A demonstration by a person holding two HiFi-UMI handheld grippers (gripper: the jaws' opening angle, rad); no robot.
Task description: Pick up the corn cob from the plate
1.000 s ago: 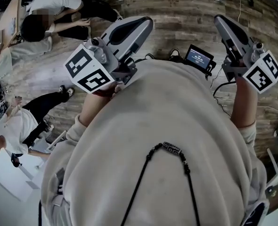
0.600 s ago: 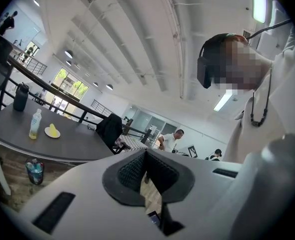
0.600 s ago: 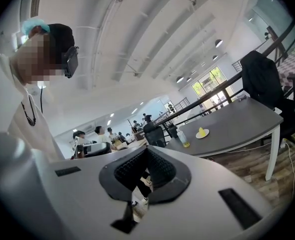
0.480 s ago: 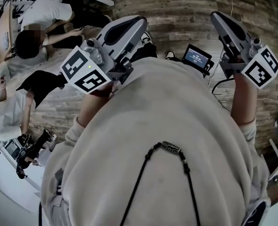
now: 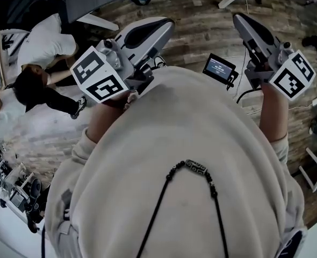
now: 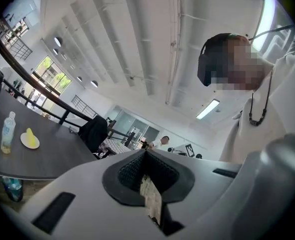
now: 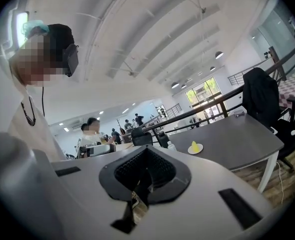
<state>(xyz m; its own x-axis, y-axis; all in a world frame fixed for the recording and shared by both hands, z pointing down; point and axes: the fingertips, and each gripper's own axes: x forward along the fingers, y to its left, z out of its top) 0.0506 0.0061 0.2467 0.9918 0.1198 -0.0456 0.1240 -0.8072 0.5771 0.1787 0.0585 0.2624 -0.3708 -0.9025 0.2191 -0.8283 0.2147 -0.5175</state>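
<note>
Jaws on the left tool [image 6: 146, 151] are clenched tip to tip with nothing gripped between them. The right tool [image 7: 147, 149] is clenched the same way and is also empty. Neither touches anything. In the head view both are held up in front of the person's chest, over a wooden floor [image 5: 201, 26] and not over the bench.

The corn cob [image 6: 31, 136] sits on a small white plate [image 6: 23, 142] on the dark bench [image 6: 52, 156], well apart from both tools. In the left gripper view it lies at about 9 o'clock from the tips, with a clear bottle [image 6: 7, 131] just beside the plate at its 9 o'clock. In the right gripper view the cob is at about 3 o'clock from the tips. So the plate lies ahead and between the two lines of aim.

The cob seems to rise off the plate, though it is too small to fix its long axis. Neither hand looks clearly nearer. Either tool would have to swing inward, cross to the bench and open before it could grasp the cob.
</note>
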